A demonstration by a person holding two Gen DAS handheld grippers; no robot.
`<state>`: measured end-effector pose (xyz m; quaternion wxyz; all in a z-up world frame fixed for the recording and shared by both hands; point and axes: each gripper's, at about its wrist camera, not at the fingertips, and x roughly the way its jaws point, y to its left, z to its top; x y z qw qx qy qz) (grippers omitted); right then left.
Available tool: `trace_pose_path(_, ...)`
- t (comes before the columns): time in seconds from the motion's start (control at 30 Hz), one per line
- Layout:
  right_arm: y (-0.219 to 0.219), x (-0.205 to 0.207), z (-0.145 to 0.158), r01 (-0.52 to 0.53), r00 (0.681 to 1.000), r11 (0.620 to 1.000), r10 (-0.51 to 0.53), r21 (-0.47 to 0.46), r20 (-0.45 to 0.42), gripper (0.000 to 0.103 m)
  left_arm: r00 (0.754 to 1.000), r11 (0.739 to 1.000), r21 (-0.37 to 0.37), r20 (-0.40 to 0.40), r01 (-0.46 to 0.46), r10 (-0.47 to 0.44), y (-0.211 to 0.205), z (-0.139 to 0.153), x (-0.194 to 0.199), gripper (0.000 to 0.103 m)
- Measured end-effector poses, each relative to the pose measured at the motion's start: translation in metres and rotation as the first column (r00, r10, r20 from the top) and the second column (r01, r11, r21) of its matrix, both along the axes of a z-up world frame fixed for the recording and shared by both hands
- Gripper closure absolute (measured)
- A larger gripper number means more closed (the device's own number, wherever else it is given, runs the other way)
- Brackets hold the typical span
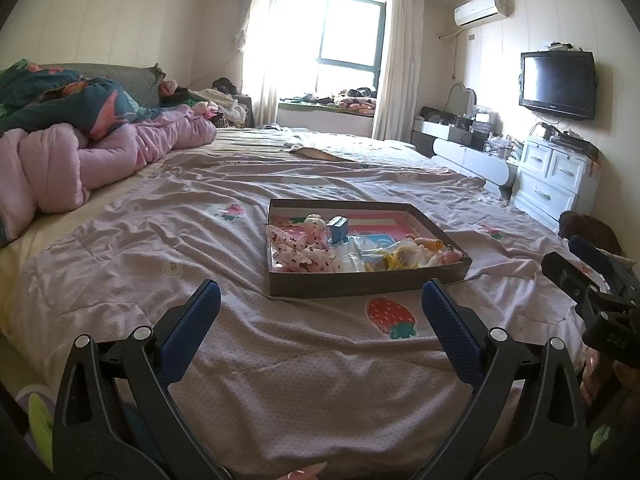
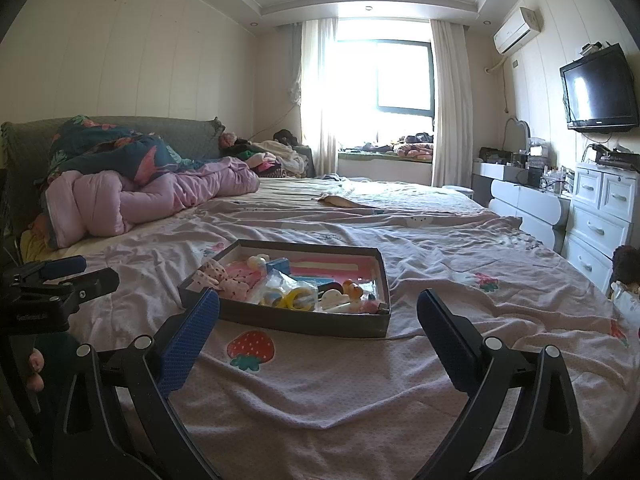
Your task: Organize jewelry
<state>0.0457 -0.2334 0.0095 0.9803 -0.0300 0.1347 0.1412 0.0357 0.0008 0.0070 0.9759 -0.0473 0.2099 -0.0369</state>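
- A pink quilt [image 1: 100, 152] is seen bunched at about 10 o'clock in the left wrist view, with a dark flowered blanket [image 1: 72, 100] heaped on top of it.
- The pink bedspread [image 1: 200, 240] is spread over the whole bed, and a strawberry print [image 1: 390, 316] is seen on it just in front of the box.
- The left gripper [image 1: 320, 316] is held low at 6 o'clock over the bedspread; its jaws are spread wide apart and nothing is held between them.
- The box [image 1: 360, 282] is set on the bedspread, at about 12 o'clock from the left gripper and apart from it.
- The jewelry is found inside the box: a spotted fabric bow [image 1: 300, 252] at its left side, a small blue carton [image 1: 337, 229] near the middle, yellow rings [image 1: 390, 258] toward the right.
- The right gripper [image 2: 318, 312] is likewise held over the bedspread with its jaws released and nothing between them; the box is seen at its 12 o'clock.
- A window [image 1: 348, 32] is seen at 12 o'clock on the far wall.
- White drawers [image 1: 554, 172] are placed at 3 o'clock beside the bed, with a television [image 1: 558, 84] mounted on the wall above them.
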Motion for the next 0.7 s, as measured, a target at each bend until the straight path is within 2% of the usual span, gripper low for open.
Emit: trace_pose_path(0.7,-0.0017,-0.0009,-0.0002,0.002,1.000,1.000,-0.002,0.001,0.002,0.007,1.000,1.000,-0.001,0.000,0.001,-0.001,0.0002,0.0003,0.0000,0.011)
